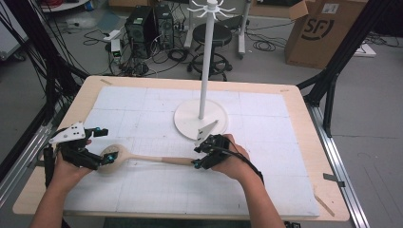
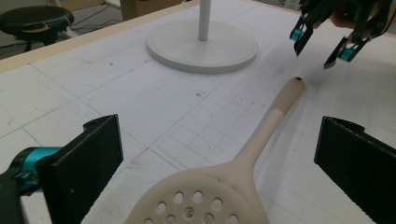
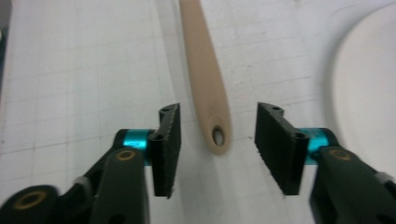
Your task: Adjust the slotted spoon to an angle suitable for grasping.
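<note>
Down at the near edge of the table, both of the person's forearms are reaching in, and the left gripper is sitting with its jaws spread wide, the perforated head of the beige skimmer spoon lying flat on the white gridded mat right between them; in the left gripper view the spoon's round head is resting low between the two black pads, touching neither, holes facing up, its handle running away from the fingers toward the far side. Moving along that handle, the right gripper is hovering at the other end, its jaws also standing open, moderately wide, straddling the handle tip; in the right gripper view the tip with its small hanging hole is lying between the ribbed fingers, with a clear gap on each side, so nothing is being gripped. From the left gripper view, that right gripper is showing just beyond the handle's end, raised off the mat, teal fittings catching the light, tips pointing down. Just past the right gripper's fingers, the white rack stand is standing upright on its round base, the pole rising to a ring of pegs at the top. Beyond the table's far edge, a black stool, computer towers, tangled cables and a cardboard box are sitting on the floor
</note>
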`<state>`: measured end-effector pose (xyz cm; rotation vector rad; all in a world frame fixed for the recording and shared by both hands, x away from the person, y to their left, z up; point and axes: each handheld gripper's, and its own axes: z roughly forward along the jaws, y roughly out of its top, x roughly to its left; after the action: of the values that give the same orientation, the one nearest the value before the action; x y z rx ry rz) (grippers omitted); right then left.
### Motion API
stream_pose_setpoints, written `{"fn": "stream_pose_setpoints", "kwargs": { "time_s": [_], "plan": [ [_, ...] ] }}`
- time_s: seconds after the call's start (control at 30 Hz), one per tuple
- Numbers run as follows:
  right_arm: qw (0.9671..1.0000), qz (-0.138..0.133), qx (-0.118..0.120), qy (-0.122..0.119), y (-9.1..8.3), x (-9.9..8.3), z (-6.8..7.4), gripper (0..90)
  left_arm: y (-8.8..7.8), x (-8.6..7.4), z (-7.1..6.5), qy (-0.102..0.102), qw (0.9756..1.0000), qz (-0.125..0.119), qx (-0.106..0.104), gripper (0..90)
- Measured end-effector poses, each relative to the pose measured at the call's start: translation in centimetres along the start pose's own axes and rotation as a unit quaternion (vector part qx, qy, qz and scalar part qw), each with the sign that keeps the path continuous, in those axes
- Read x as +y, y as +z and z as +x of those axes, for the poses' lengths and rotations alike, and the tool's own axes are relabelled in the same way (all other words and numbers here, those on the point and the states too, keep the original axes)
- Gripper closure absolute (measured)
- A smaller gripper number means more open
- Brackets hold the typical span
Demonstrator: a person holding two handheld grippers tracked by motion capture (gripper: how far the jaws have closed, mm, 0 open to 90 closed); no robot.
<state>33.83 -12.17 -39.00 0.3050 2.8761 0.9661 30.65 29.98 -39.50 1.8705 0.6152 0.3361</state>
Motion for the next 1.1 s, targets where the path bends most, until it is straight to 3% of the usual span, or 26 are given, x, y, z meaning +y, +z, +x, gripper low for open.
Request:
{"fn": "stream_pose_setpoints", "kwargs": {
  "time_s": [0.1, 0.2, 0.3, 0.47, 0.57, 0.67, 0.77, 0.83, 0.97, 1.03, 1.1],
  "plan": [
    [0.9993, -0.030, -0.012, 0.019, -1.8, -1.0, 0.1, 44.9, 0.1, 0.1, -0.1, 0.002, 1.0000, 0.001, 0.000, 1.7],
    [0.9977, -0.054, -0.005, 0.042, -3.4, -2.3, -0.1, 53.6, 0.1, 0.1, -0.1, 0.002, 1.0000, 0.002, -0.001, 1.7],
    [0.9957, -0.073, -0.022, 0.053, -4.8, -3.7, 0.0, 48.9, 0.2, 0.2, -0.2, 0.002, 1.0000, 0.002, -0.001, 1.7],
    [0.9902, -0.106, -0.046, 0.078, -6.7, -6.1, 0.4, 44.5, 0.3, 0.2, -0.2, 0.004, 1.0000, 0.005, -0.001, 1.7],
    [0.9858, -0.120, -0.062, 0.099, -7.2, -7.4, 0.8, 39.9, 0.3, 0.2, -0.3, 0.004, 1.0000, 0.005, -0.001, 1.7],
    [0.9826, -0.131, -0.078, 0.106, -7.3, -8.7, 1.2, 38.2, 0.3, 0.2, -0.3, 0.003, 1.0000, 0.003, -0.003, 1.7],
    [0.9747, -0.144, -0.095, 0.142, -7.3, -10.2, 1.5, 38.1, 0.3, 0.2, -0.3, 0.002, 1.0000, 0.004, -0.002, 1.7],
    [0.9674, -0.160, -0.100, 0.169, -7.4, -11.3, 1.7, 36.6, 0.4, 0.2, -0.3, 0.002, 1.0000, 0.006, -0.003, 1.7],
    [0.9573, -0.178, -0.125, 0.191, -7.9, -12.9, 1.5, 31.8, 0.6, 0.2, -0.3, 0.003, 1.0000, 0.005, -0.006, 1.7],
    [0.9495, -0.197, -0.140, 0.200, -8.5, -13.3, 1.6, 29.5, 0.7, 0.2, -0.3, 0.003, 1.0000, 0.006, -0.006, 1.7],
    [0.9454, -0.207, -0.147, 0.204, -8.9, -13.5, 1.6, 28.5, 0.9, 0.2, -0.3, 0.002, 0.9999, 0.006, -0.009, 1.7]
  ]
}}
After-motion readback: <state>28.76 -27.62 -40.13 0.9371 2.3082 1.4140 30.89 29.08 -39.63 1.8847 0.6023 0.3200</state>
